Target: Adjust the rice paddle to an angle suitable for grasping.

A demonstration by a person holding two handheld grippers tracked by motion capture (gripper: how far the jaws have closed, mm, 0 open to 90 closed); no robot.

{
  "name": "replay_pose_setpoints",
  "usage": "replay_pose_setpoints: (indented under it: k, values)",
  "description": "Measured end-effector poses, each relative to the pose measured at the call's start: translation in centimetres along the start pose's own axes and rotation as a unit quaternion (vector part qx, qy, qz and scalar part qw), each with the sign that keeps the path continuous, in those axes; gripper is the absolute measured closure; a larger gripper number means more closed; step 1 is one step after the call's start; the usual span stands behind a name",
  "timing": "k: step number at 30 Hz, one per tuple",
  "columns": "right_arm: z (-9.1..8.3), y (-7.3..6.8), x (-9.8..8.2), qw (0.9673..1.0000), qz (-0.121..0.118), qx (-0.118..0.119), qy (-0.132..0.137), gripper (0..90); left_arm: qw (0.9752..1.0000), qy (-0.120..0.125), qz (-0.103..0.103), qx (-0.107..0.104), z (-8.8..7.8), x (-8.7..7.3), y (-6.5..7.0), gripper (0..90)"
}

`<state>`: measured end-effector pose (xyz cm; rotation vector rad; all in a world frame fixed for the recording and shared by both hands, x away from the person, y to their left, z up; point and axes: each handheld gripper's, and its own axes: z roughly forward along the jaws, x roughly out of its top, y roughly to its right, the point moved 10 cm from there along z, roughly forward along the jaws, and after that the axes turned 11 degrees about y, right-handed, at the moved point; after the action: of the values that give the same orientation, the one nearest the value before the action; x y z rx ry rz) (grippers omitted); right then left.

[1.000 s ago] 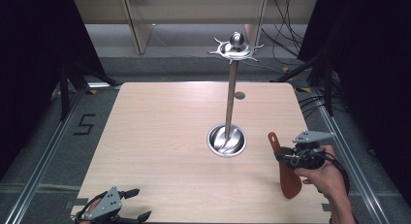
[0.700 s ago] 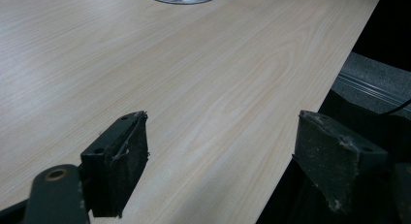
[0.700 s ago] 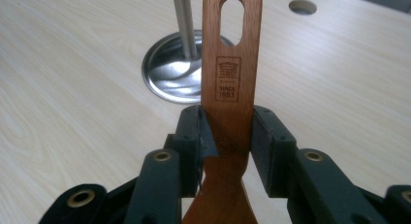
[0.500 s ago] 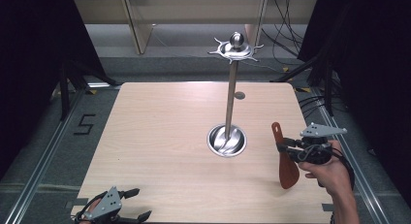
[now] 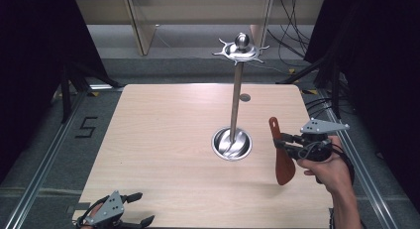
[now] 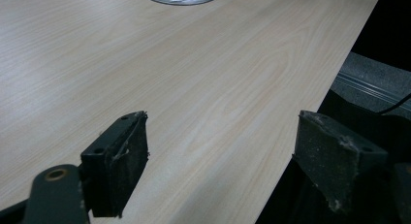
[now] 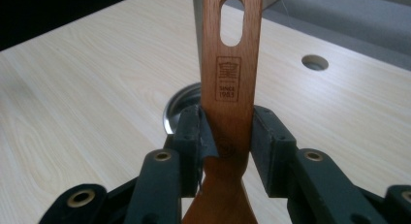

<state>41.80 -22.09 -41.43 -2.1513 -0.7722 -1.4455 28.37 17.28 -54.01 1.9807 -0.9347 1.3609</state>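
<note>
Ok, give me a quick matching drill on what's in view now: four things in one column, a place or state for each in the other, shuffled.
Things:
1. spatula
2. stand
3. left gripper
4. right gripper

States:
A. open, holding nothing, at the table's near left corner
B. upright, its round steel base on the table
C. shut on a wooden handle
D. held off the table, slotted end up

Pairs: 1-D, 2-B, 3-A, 4-C
</note>
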Motion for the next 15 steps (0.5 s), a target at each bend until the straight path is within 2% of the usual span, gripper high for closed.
replay_pose_setpoints:
  k: [4, 7, 8, 9, 10, 11, 13, 14, 15]
  values:
    - [0.1, -0.6, 1.0, 0.9999, 0.002, 0.012, 0.005, 67.1, 1.0000, 0.001, -0.002, -0.001, 0.0, 0.0, 0.1, 19.1]
    - [0.3, -0.6, 1.9, 0.9998, 0.000, 0.007, 0.021, 67.1, 1.0000, 0.001, 0.000, 0.001, 0.0, 0.0, 0.0, 19.1]
    - [0.3, -0.5, 2.1, 0.9996, -0.014, 0.009, 0.022, 67.1, 0.9998, 0.001, 0.018, -0.004, 0.0, 0.1, -0.2, 19.2]
    - [0.3, -0.7, 2.3, 0.9996, -0.010, 0.010, 0.026, 67.1, 0.9999, 0.001, 0.016, -0.004, 0.0, 0.1, -0.2, 19.2]
    - [0.1, -0.9, 2.3, 0.9998, -0.004, 0.014, 0.014, 67.1, 0.9998, 0.001, 0.017, -0.004, 0.0, 0.1, -0.2, 19.1]
    - [0.2, -0.7, 2.6, 0.9996, -0.015, 0.014, 0.019, 67.1, 0.9999, 0.001, 0.017, -0.004, 0.0, 0.1, -0.2, 19.1]
    - [0.2, -1.0, 2.8, 0.9997, -0.007, 0.015, 0.018, 67.1, 0.9999, 0.001, 0.014, -0.005, 0.0, 0.1, -0.1, 19.2]
    - [0.2, -0.9, 3.0, 0.9995, -0.018, 0.015, 0.021, 67.1, 0.9999, 0.001, 0.014, -0.006, 0.0, 0.1, -0.1, 19.1]
    - [0.3, -1.0, 3.3, 0.9994, -0.015, 0.019, 0.024, 67.1, 0.9999, 0.002, 0.013, -0.006, 0.0, 0.1, -0.1, 19.1]
